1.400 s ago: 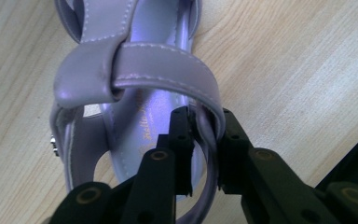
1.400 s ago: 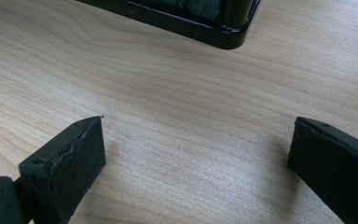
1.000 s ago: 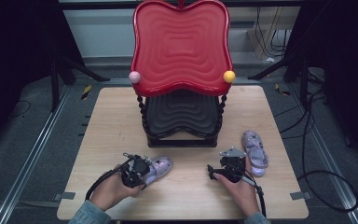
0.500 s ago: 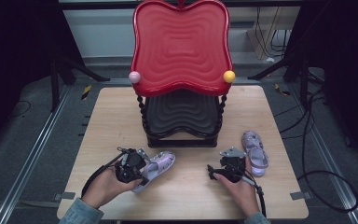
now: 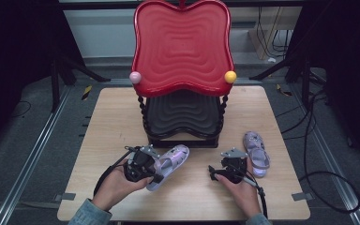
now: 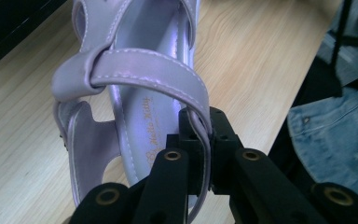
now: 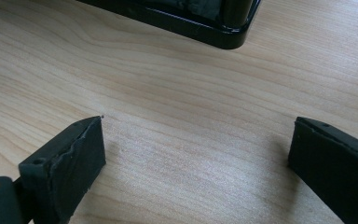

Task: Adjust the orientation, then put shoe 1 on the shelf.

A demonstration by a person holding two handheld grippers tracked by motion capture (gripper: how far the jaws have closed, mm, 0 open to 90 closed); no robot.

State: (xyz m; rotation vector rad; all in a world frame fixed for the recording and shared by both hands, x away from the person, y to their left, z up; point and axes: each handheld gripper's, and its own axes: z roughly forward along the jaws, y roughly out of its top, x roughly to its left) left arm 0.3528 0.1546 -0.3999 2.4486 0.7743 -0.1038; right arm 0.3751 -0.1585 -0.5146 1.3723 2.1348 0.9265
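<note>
- While my left hand-held gripper point(image 5: 155, 169) sits near the front of the wooden surface point(image 5: 108, 122), its jaws are pinched tight on the heel strap of a lilac sandal point(image 5: 169, 164)
- from the left gripper view the strap of that sandal point(image 6: 135, 93) runs right down between the two black jaws, and the insole has some gold script on it that's too small for me to read properly
- that sandal points away from me toward the rack, toe end angled up and to the right, just in front of the rack's black base
- my right hand-held gripper point(image 5: 225, 169) is spread wide with nothing in it, hovering low over bare wood; in the right gripper view the two pads point(image 7: 65, 168) stand well apart with only wood grain between them
- second lilac sandal point(image 5: 256, 153) lies flat just to the right of my right gripper, not touching it as far as I can tell
- behind both stands a two-tier rack, red wavy tray point(image 5: 182, 47) on top, black tray point(image 5: 183, 115) below, with a pink ball point(image 5: 135, 77) and a yellow ball point(image 5: 230, 76) at the red tray's front corners
- corner of the rack's black base point(image 7: 223, 28) shows at the top of the right gripper view
</note>
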